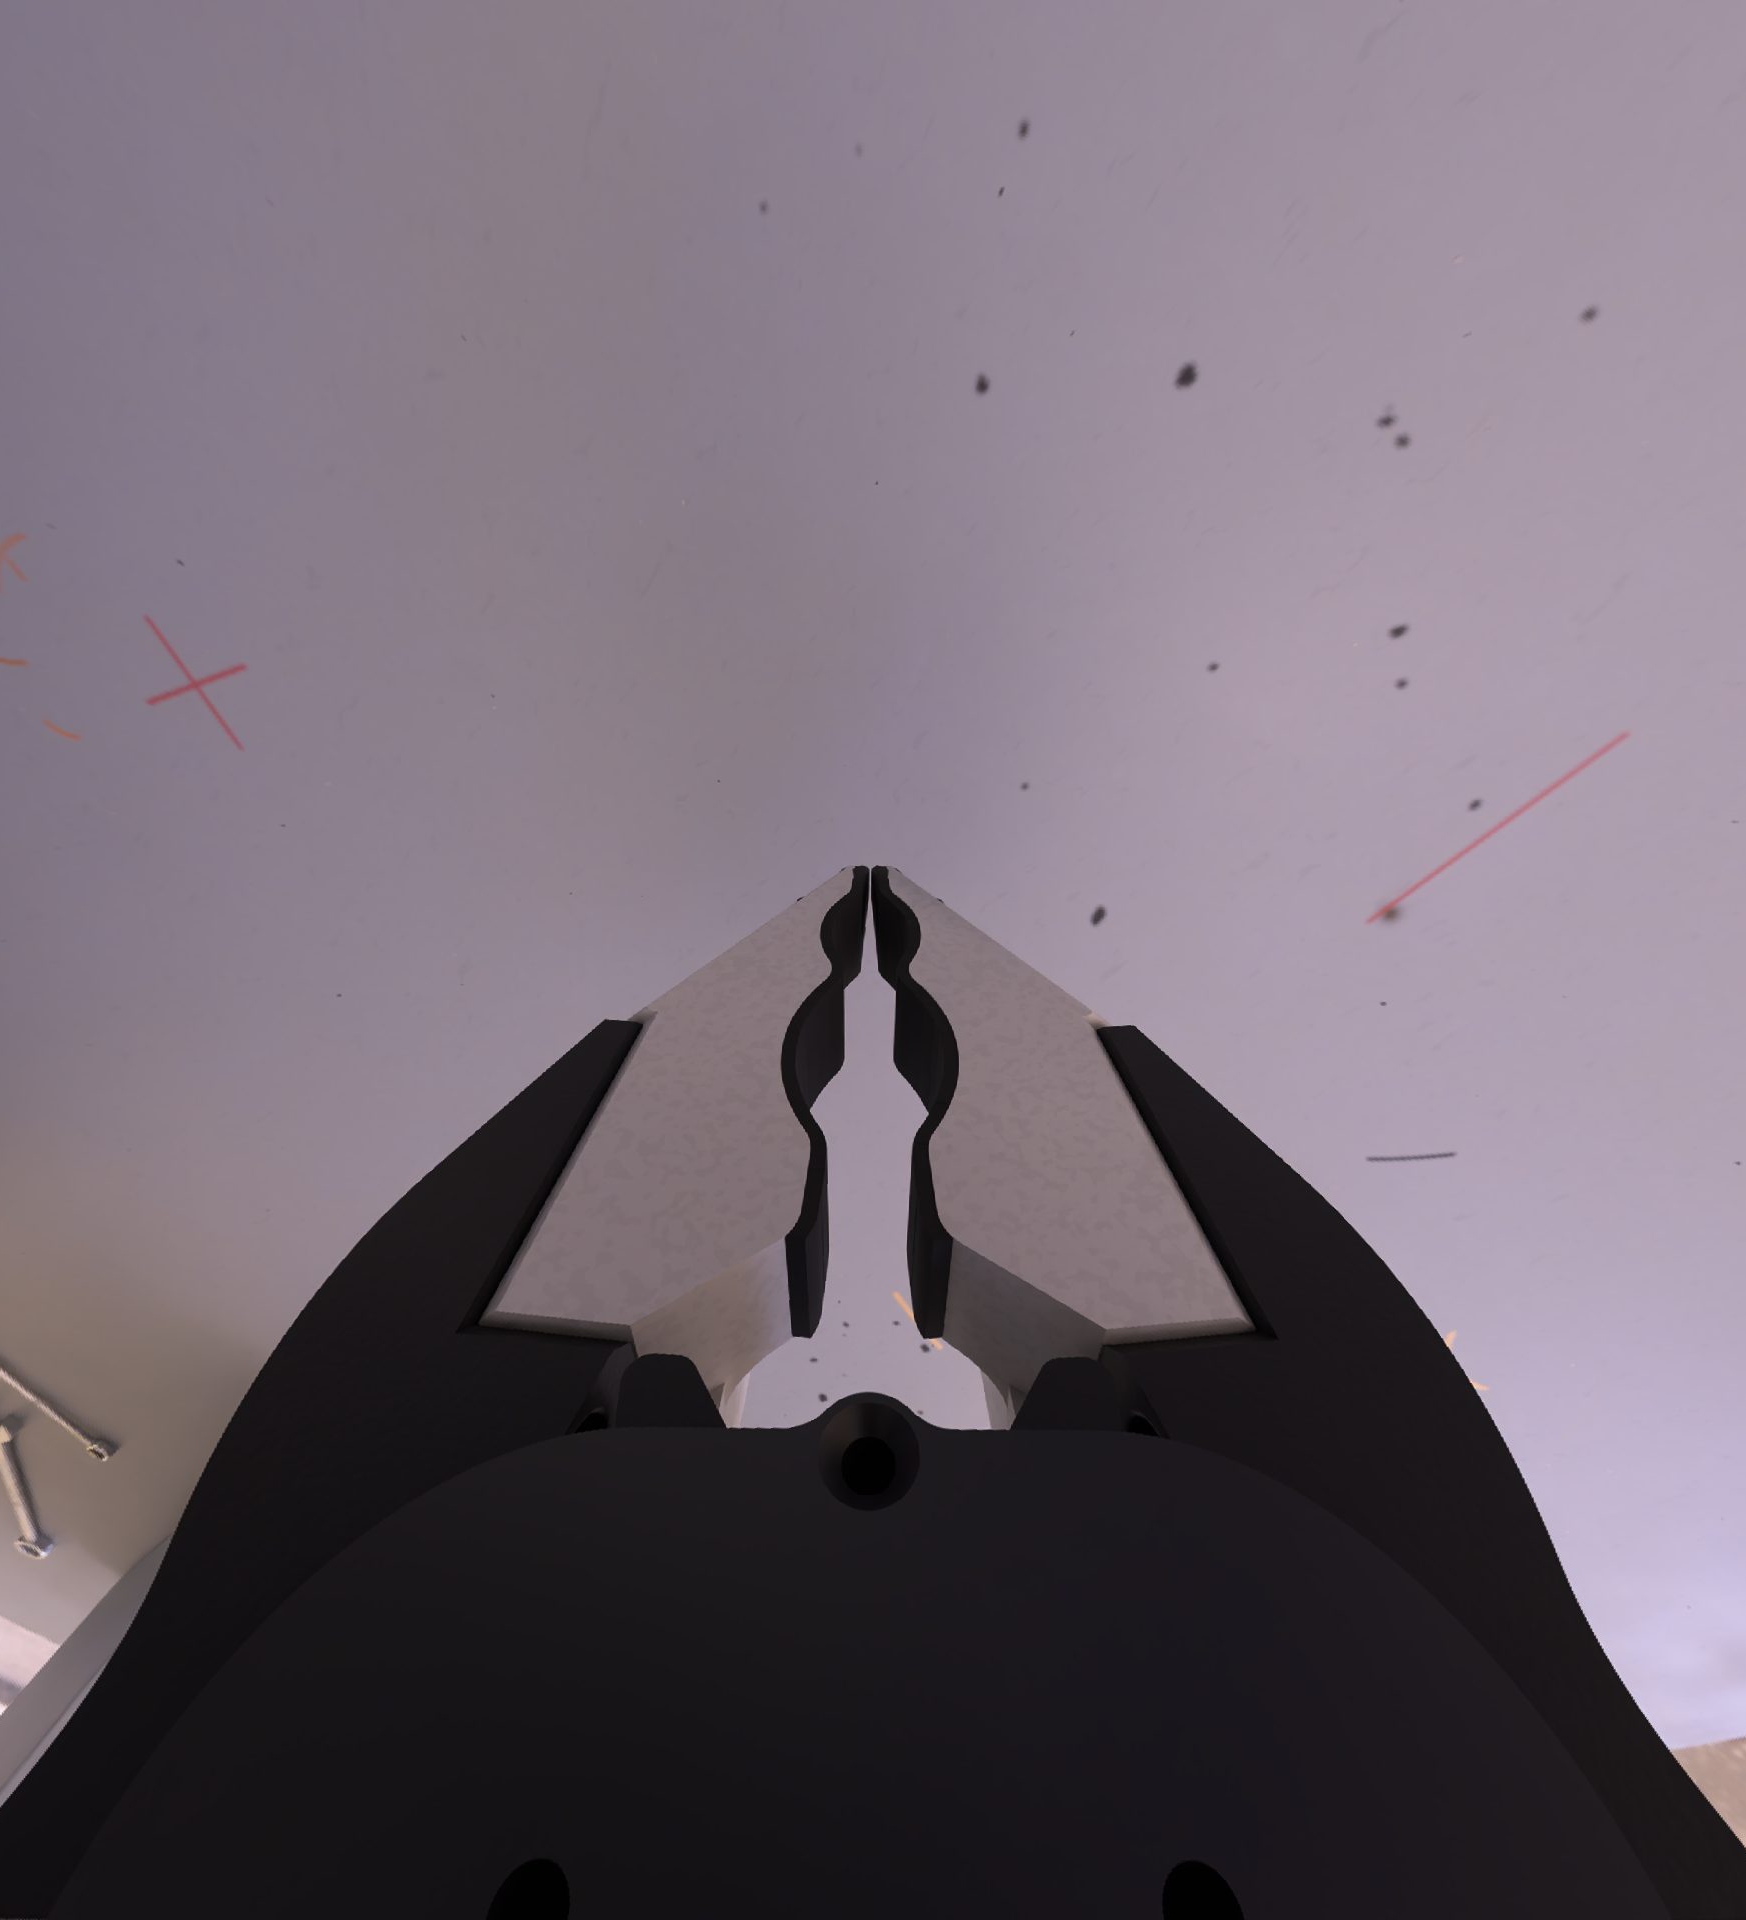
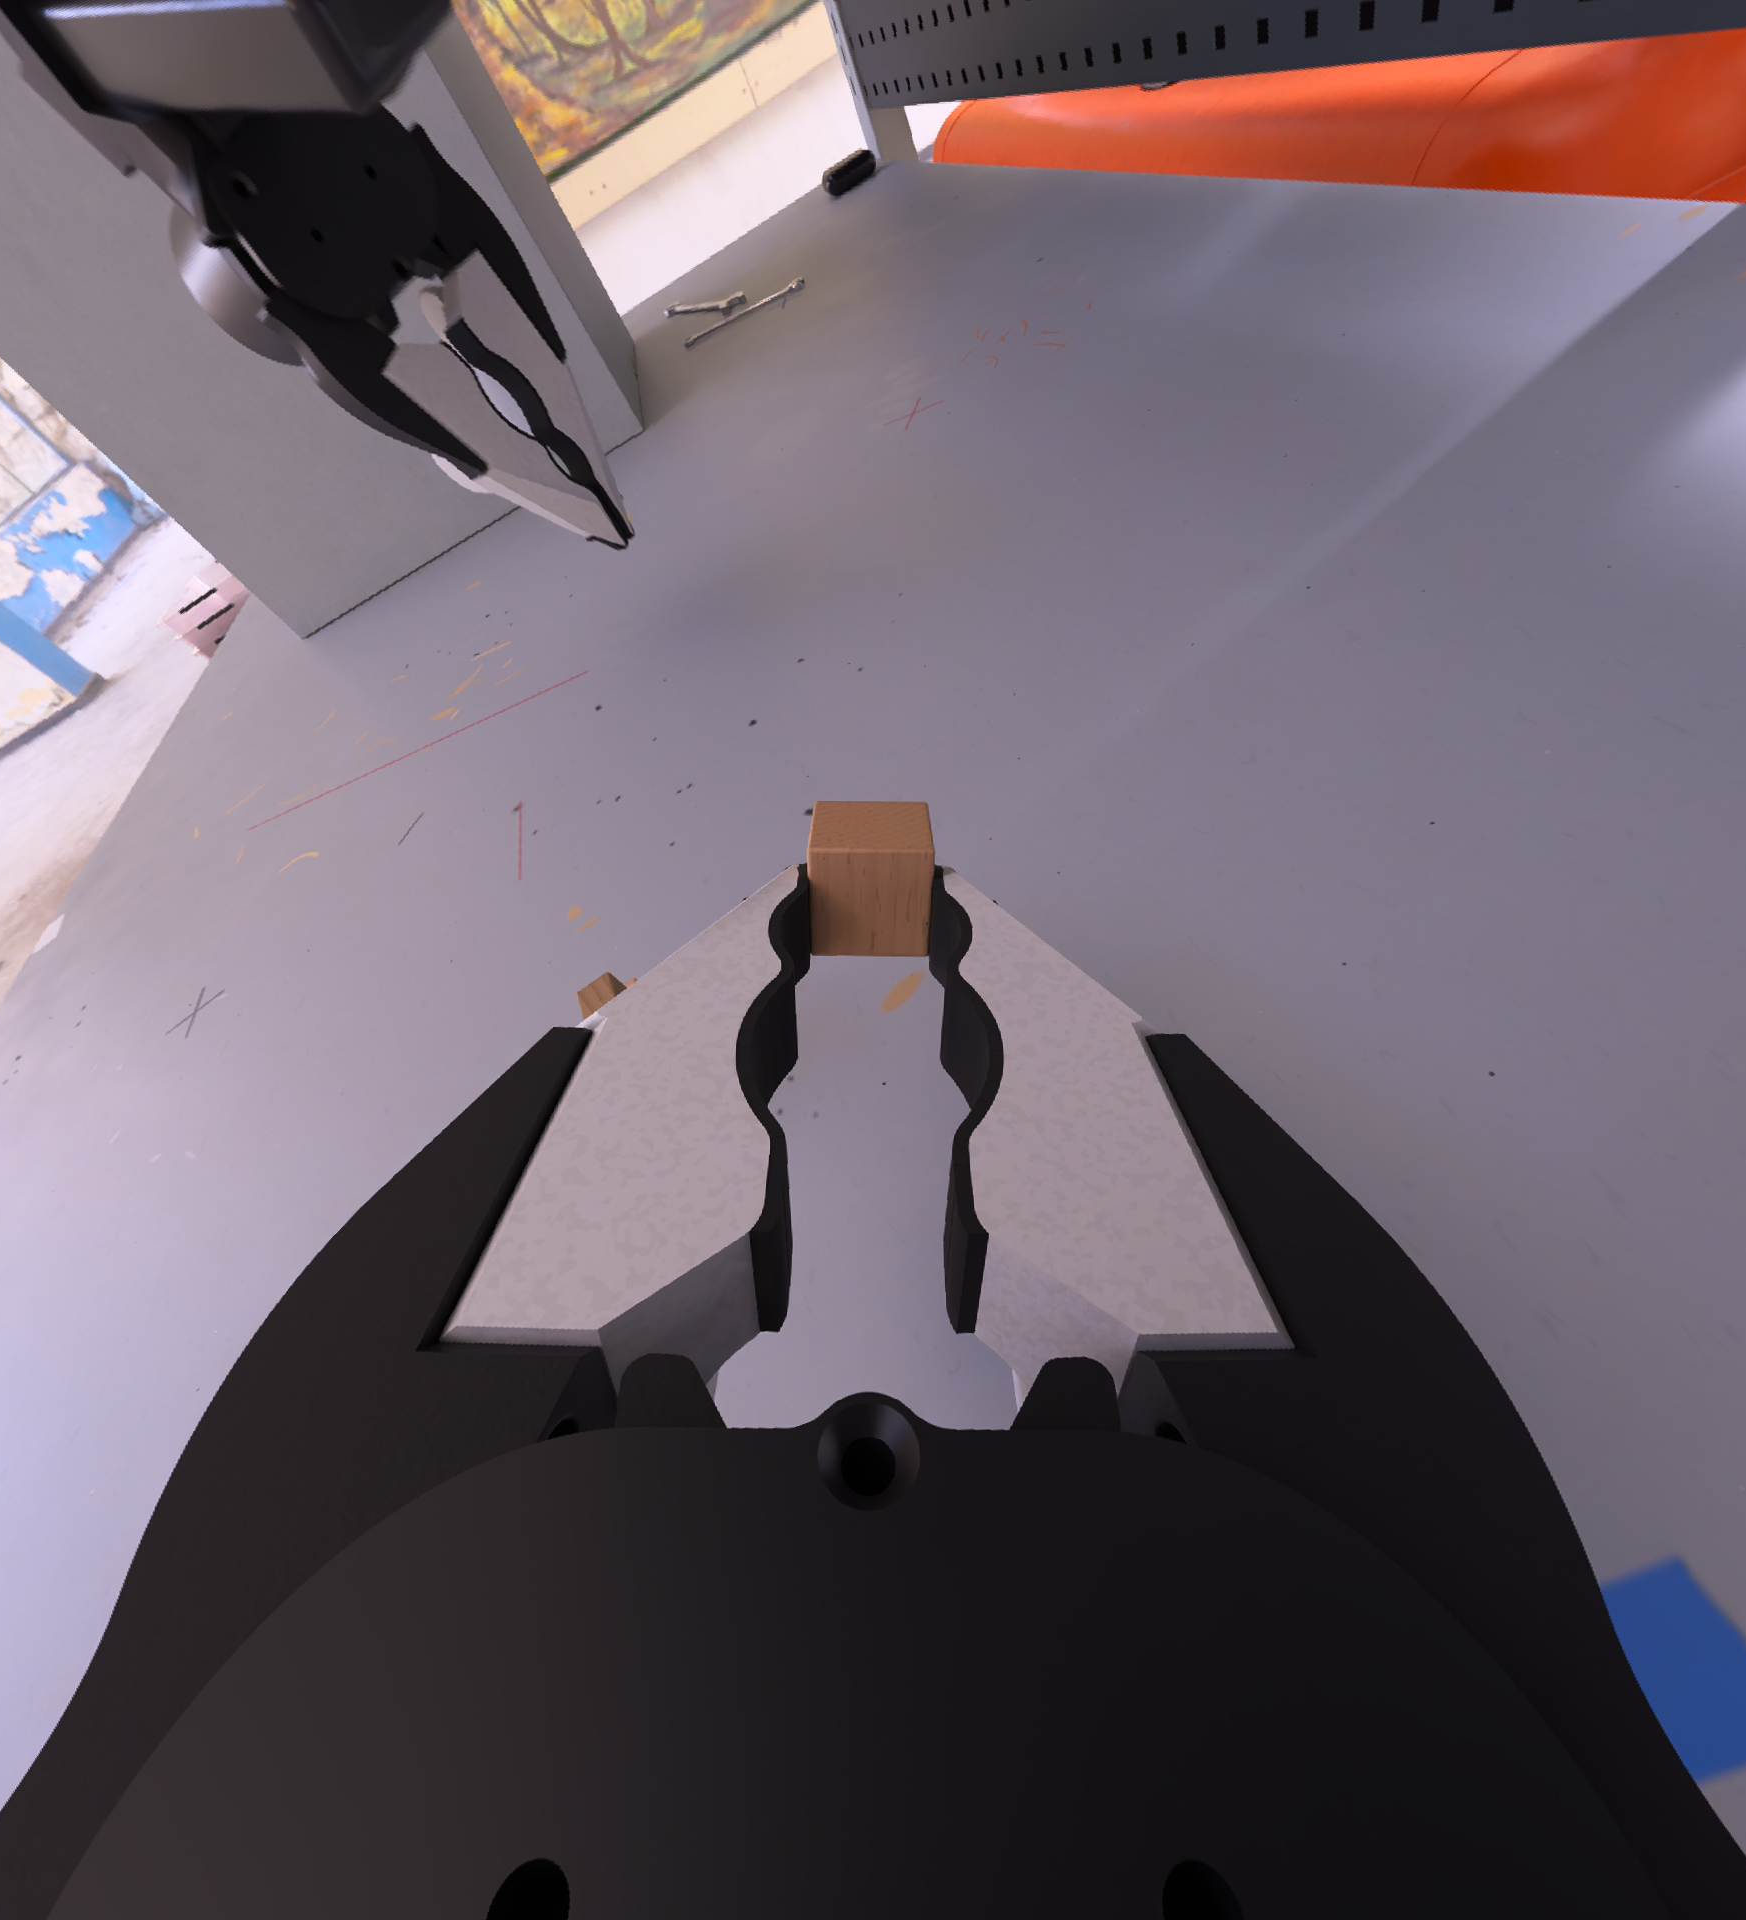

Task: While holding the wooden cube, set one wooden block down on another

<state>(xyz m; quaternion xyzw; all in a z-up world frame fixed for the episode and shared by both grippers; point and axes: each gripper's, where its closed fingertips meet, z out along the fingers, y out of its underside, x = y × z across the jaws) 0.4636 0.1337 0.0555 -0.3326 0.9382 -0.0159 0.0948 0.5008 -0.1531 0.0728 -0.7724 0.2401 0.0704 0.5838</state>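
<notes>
My right gripper (image 2: pixel 869 883) is shut on a small wooden cube (image 2: pixel 869 878) and holds it between its fingertips above the grey table (image 2: pixel 1264 727). A second wooden block (image 2: pixel 601 994) peeks out beside the left finger, mostly hidden behind it. My left gripper (image 1: pixel 869 873) is shut and empty over bare table (image 1: pixel 848 468). It also shows in the right wrist view (image 2: pixel 614 535) at the upper left, hanging above the table with its jaws together. No block shows in the left wrist view.
Two metal wrenches (image 2: pixel 734 307) lie at the far side of the table, also in the left wrist view (image 1: pixel 12 1423). A grey upright post (image 2: pixel 329 468) stands at the left. An orange object (image 2: pixel 1368 125) and a small black cylinder (image 2: pixel 846 171) sit at the back. A blue patch (image 2: pixel 1700 1673) lies near right.
</notes>
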